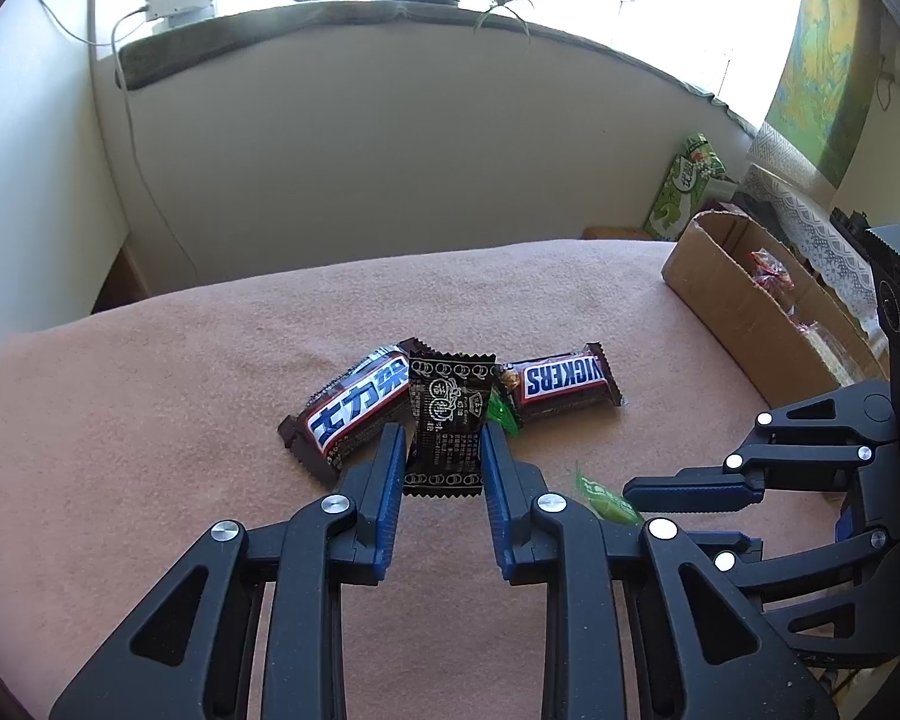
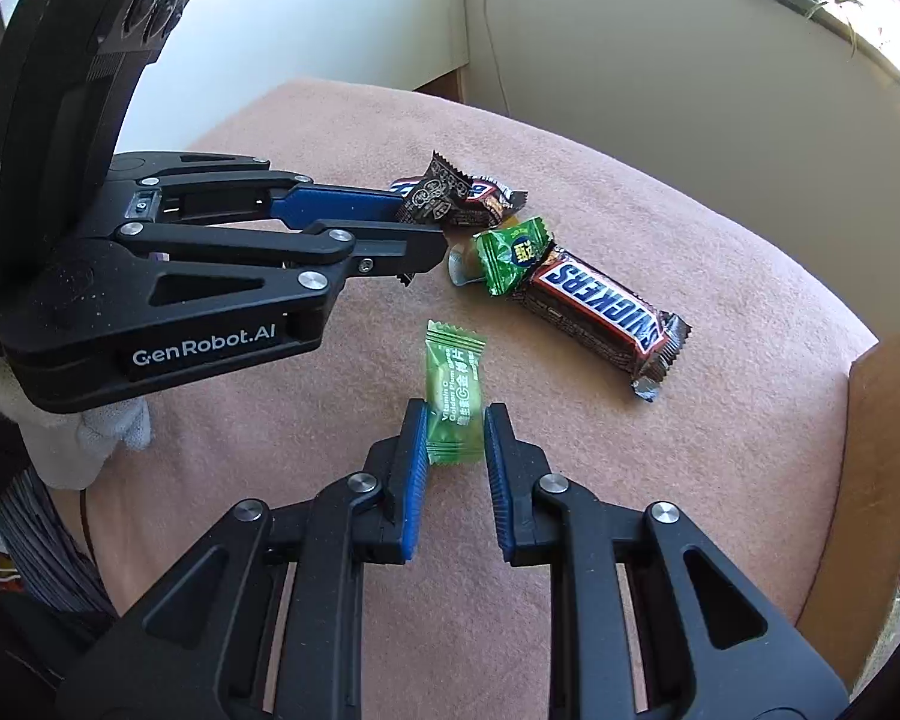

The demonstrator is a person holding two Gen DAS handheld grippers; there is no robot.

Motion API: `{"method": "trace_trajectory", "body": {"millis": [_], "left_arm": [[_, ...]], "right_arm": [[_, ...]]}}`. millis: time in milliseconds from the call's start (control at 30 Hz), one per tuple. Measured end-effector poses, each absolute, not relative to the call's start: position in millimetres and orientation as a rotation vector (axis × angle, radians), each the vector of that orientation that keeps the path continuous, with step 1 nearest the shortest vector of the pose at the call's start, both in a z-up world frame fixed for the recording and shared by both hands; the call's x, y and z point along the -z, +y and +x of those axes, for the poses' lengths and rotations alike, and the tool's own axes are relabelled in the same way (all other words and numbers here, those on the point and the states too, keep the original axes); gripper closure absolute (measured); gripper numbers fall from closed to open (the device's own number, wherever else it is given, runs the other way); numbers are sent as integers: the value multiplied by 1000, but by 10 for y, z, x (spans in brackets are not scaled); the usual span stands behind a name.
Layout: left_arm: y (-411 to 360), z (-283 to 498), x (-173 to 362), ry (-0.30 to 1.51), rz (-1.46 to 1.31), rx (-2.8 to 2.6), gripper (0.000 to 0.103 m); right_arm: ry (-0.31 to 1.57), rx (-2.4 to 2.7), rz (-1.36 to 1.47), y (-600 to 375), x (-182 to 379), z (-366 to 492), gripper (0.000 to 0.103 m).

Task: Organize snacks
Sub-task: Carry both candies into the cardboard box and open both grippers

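The black sachet [image 1: 447,423] sits between the pads of the left hand-held gripper [image 1: 443,450], pinched at its lower half, its top leaning on the Chinese-label Snickers bar [image 1: 354,405] behind it. Beside that sachet, toward the cardboard box [image 1: 744,306], lies the second Snickers bar [image 2: 600,315] with a small green sachet [image 2: 513,255] at its near end. Nearer than that bar, the long green candy packet [image 2: 456,402] is held by its lower end in the right hand-held gripper [image 2: 455,435], jaws drawn narrow on it.

Both grips are shallow, on thin crinkly wrapper, so I judge either packet could slip or swing loose on the way to the box. The two tools also stand close together beside the black sachet; a careless turn could knock them or sweep the bars across the pink-covered table [image 2: 720,228].

Both hand-held grippers slope steeply downward toward the table, the left crossing in from the side in the right wrist view.
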State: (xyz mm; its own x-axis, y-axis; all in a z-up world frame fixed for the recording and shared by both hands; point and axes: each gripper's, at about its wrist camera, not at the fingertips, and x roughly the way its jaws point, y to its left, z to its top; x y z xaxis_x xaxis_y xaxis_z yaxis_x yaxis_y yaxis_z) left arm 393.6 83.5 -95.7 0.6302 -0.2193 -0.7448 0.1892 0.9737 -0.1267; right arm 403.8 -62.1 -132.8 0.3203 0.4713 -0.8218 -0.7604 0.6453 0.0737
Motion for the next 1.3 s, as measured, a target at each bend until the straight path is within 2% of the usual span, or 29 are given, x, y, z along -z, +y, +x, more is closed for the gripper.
{"method": "trace_trajectory", "body": {"millis": [533,933,1300], "left_arm": [[66,3683,516,771,13,393,79],[-725,3834,415,758,55,500,79],[-1264,4145,483,799,43,543,79]], "right_arm": [[790,-647,-168,-1855,781,3798,83],[775,-428,-112,-2921,644,3903,83],[780,-350,-80,-3335,695,4117,83]]}}
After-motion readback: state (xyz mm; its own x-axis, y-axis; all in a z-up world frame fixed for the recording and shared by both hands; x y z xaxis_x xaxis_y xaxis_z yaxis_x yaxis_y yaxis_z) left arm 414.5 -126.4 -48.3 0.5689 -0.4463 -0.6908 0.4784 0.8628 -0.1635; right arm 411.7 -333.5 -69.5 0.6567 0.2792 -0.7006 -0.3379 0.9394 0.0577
